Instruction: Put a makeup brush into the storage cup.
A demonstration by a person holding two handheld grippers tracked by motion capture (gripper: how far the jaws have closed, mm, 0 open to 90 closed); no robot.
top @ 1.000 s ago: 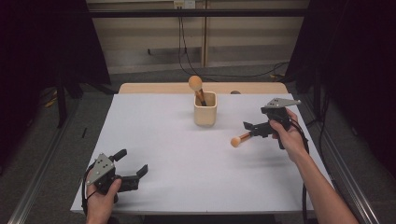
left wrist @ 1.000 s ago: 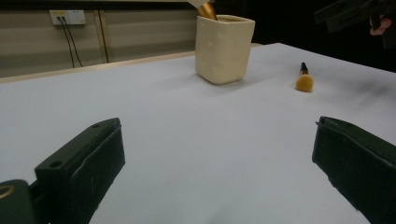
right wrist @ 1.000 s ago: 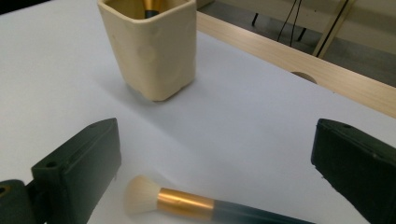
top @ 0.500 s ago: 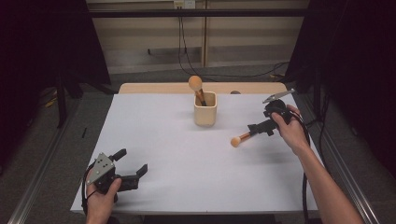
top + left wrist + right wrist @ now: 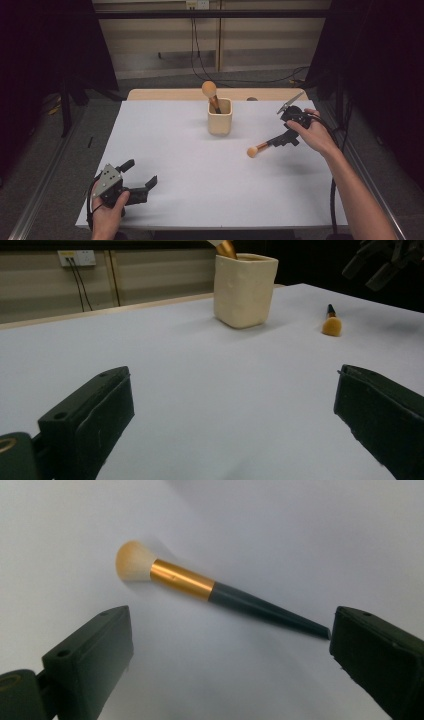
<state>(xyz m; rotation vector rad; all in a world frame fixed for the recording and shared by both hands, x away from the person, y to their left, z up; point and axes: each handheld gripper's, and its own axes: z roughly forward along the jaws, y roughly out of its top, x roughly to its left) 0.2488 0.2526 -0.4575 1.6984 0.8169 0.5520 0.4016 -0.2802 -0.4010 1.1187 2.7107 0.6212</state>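
Two tongs gaping, right tongs raised above brush, left tongs low

A cup stands near the back of the table, in the middle; a brush stands in it; another brush lies on the table in front of the cup, to its right, under the right gripper; the left gripper sits at the front left corner.
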